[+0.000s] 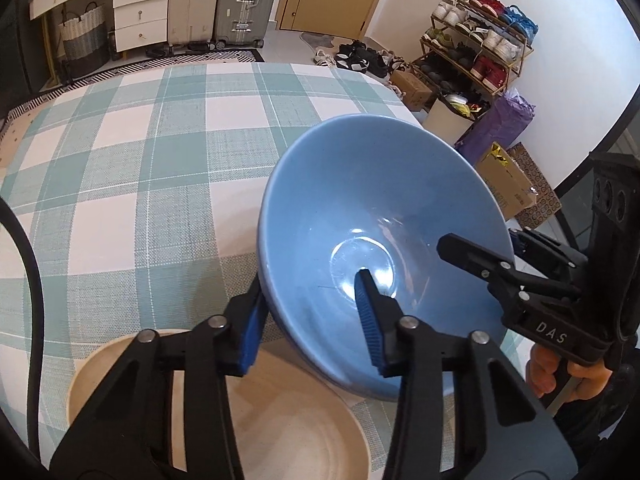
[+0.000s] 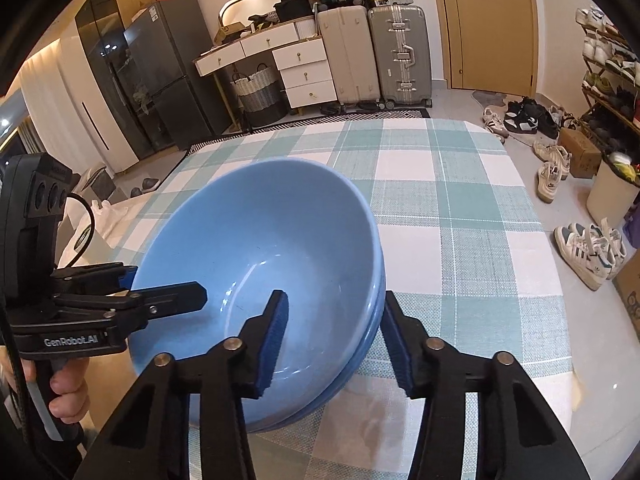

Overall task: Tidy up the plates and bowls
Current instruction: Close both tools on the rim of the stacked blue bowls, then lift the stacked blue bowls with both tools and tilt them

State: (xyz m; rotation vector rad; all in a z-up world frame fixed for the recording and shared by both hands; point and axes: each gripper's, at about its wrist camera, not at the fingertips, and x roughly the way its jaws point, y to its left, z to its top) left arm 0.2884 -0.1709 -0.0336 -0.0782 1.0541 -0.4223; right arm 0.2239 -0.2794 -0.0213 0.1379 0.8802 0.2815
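Observation:
A blue bowl (image 1: 360,184) (image 2: 260,220) sits nested in a second blue bowl on the checked tablecloth (image 1: 140,140), near the table's front right. My left gripper (image 1: 309,278) (image 2: 166,280) straddles its left rim, one pad against the outer wall and the other against the inner slope, shut on it. My right gripper (image 2: 334,295) (image 1: 478,240) straddles the opposite rim the same way, outer pad touching the wall, shut on the bowl. A cream plate (image 1: 280,420) lies on the cloth right below my left gripper, partly hidden by its fingers.
A black cable (image 1: 32,280) hangs at the left. Beyond the table's right edge stand a shoe rack (image 1: 480,40), cardboard boxes (image 1: 508,184) and a white bin (image 2: 608,196), with shoes on the floor. Suitcases (image 2: 400,52) and drawers stand at the back.

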